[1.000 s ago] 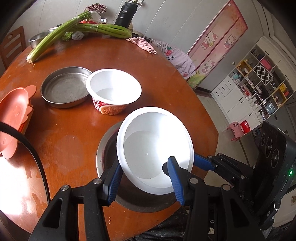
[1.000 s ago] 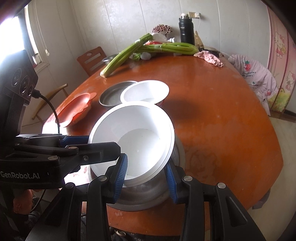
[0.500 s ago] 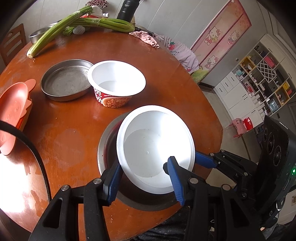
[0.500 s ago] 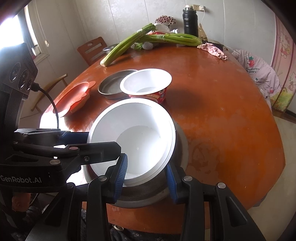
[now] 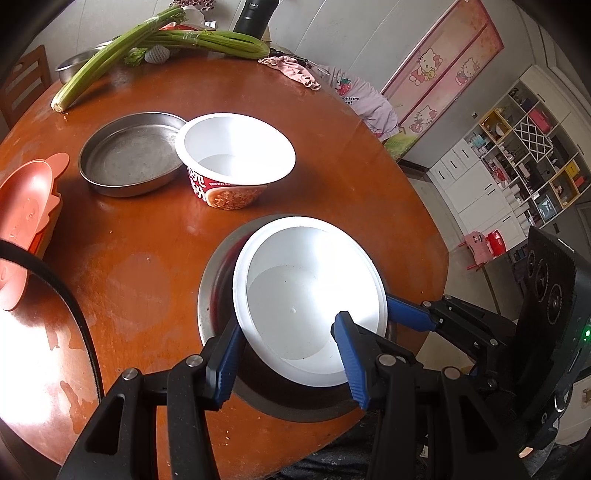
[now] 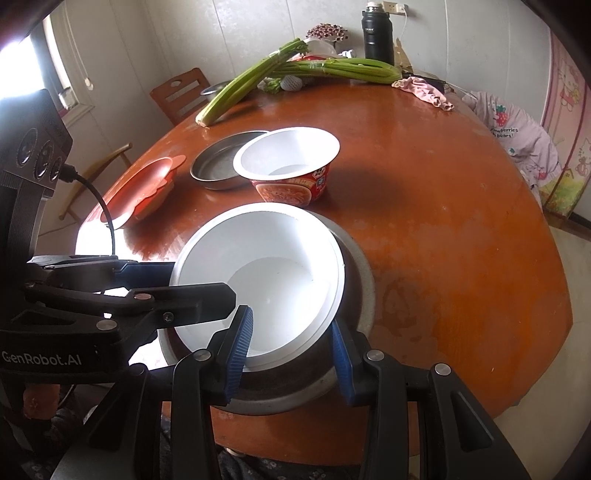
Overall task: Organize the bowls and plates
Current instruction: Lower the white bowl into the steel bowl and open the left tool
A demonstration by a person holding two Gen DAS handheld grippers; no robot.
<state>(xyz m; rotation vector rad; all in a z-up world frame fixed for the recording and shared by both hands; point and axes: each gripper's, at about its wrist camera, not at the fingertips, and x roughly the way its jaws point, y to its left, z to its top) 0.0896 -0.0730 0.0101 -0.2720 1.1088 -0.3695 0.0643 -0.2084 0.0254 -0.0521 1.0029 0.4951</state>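
A white bowl (image 5: 306, 295) sits tilted in a steel pan (image 5: 214, 280) at the near table edge; it also shows in the right wrist view (image 6: 266, 280). My left gripper (image 5: 288, 354) and my right gripper (image 6: 291, 339) are both open, each with one blue finger inside the bowl and one outside its rim. A red-and-white noodle bowl (image 5: 232, 158) stands farther back, beside a shallow steel plate (image 5: 133, 155). An orange plate (image 5: 26, 206) lies at the left edge.
Long green celery stalks (image 5: 147, 48), a black flask (image 5: 255, 14), a pink cloth (image 5: 291, 70) and a steel bowl (image 5: 74, 66) lie at the table's far side. A wooden chair (image 6: 181, 92) stands behind the table.
Both grippers and the white bowl have moved back toward the near edge and down; the bowl now rests lower in the steel pan. The noodle bowl looks farther away.
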